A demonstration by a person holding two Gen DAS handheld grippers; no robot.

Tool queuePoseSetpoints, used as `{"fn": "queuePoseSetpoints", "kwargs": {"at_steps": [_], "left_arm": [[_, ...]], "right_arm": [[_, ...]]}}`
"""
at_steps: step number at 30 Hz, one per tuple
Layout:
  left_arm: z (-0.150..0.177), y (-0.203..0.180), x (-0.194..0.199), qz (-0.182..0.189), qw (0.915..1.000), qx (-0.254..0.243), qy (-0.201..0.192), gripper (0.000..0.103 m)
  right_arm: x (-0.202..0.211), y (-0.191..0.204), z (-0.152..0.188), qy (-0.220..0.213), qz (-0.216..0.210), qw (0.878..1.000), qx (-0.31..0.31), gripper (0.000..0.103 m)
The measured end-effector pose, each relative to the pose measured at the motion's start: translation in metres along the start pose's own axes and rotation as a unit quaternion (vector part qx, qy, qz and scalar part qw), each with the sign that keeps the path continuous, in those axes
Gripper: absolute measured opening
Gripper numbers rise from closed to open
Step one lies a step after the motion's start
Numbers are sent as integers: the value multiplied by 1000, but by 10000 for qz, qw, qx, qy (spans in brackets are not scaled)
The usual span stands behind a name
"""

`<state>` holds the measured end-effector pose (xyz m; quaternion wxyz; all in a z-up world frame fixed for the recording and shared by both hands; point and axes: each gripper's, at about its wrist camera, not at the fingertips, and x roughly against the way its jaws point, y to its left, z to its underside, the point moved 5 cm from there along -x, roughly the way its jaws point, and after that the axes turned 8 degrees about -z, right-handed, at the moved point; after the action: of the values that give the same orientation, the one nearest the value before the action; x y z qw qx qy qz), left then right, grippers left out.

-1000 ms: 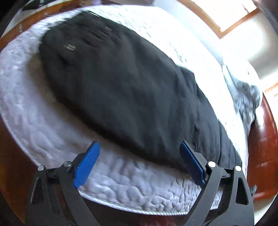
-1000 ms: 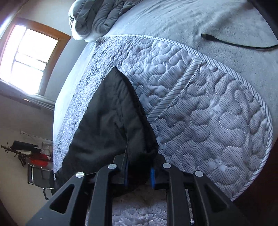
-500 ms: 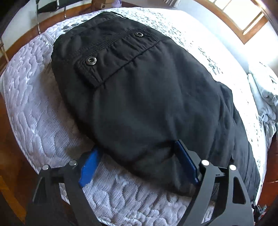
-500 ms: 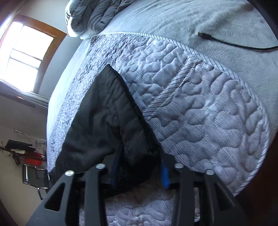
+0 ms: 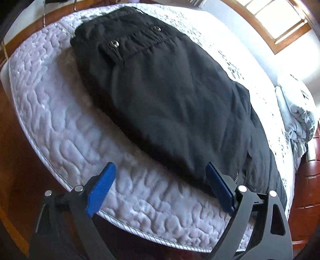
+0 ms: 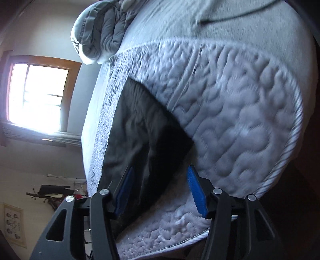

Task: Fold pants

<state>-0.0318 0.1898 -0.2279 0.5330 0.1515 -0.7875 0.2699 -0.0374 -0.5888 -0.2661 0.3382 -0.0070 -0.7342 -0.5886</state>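
Note:
Black pants (image 5: 172, 96) lie flat on a white quilted mattress (image 5: 60, 124), waistband with snap buttons at the far end. My left gripper (image 5: 160, 188) is open and empty, just off the near edge of the pants; its right blue pad (image 5: 219, 189) is beside the fabric. In the right wrist view the folded end of the pants (image 6: 144, 140) lies on the mattress (image 6: 240, 124). My right gripper (image 6: 160, 192) is open, its jaws either side of the fabric's edge, holding nothing.
A grey bundled duvet (image 6: 102, 34) lies at the bed's far end, also in the left wrist view (image 5: 298, 118). A dark cable (image 6: 230, 16) lies on the grey sheet. A bright window (image 6: 38, 98), wooden floor (image 5: 12, 150) and chair stand around the bed.
My right gripper opened and let go of the pants' end, which now lies on the mattress. My left gripper drew back from over the pants' edge, staying open.

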Motion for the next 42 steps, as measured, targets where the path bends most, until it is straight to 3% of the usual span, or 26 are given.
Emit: {"fn": "queuePoseSetpoints", "kwargs": {"at_steps": [4, 9, 10, 13, 15, 17, 20, 24, 27, 29, 30, 36, 41, 42], "left_arm": [[11, -15, 2, 40, 9999, -60, 75, 91], [-1, -28, 10, 90, 9998, -181, 50, 92], [-1, -39, 6, 93, 9997, -201, 57, 92], [-1, -48, 1, 95, 9996, -258, 90, 92], [0, -50, -3, 90, 9995, -275, 127, 92], [1, -55, -5, 90, 9995, -270, 143, 92], [3, -62, -10, 102, 9994, -268, 178, 92], [6, -78, -21, 110, 9992, -344, 197, 92], [8, -85, -25, 133, 9988, -390, 246, 92], [9, -89, -27, 130, 9987, -430, 244, 92], [9, -92, -29, 126, 9986, -453, 257, 92], [11, -103, -35, 136, 9980, -525, 328, 92], [15, -113, -38, 151, 9972, -628, 389, 92], [16, -115, -39, 162, 9970, -639, 395, 92]], "right_arm": [[-24, 6, 10, 200, -298, 9992, -158, 57], [-49, -3, 2, 51, -328, 9965, -773, 57], [-53, -6, -1, 35, -370, 9949, -935, 54], [-54, 4, -8, 4, -349, 9974, -627, 20], [-48, 29, -7, -85, -416, 9991, 70, 12], [-37, 62, -2, -255, -690, 9931, 909, 8], [-27, 75, 5, -357, -699, 9881, 1320, 7], [-46, 23, 2, -103, 159, 9981, 594, 8], [-50, 7, 2, -70, 8, 9995, 307, 13], [-48, 6, 1, -111, 79, 9997, 211, 39], [-45, 5, 1, -126, 66, 9997, 218, 42], [-31, -7, -2, -352, -356, 9983, -295, 50], [-46, -8, -11, -369, -396, 9974, -480, 49], [-49, -6, -14, -349, -386, 9976, -462, 45]]}}
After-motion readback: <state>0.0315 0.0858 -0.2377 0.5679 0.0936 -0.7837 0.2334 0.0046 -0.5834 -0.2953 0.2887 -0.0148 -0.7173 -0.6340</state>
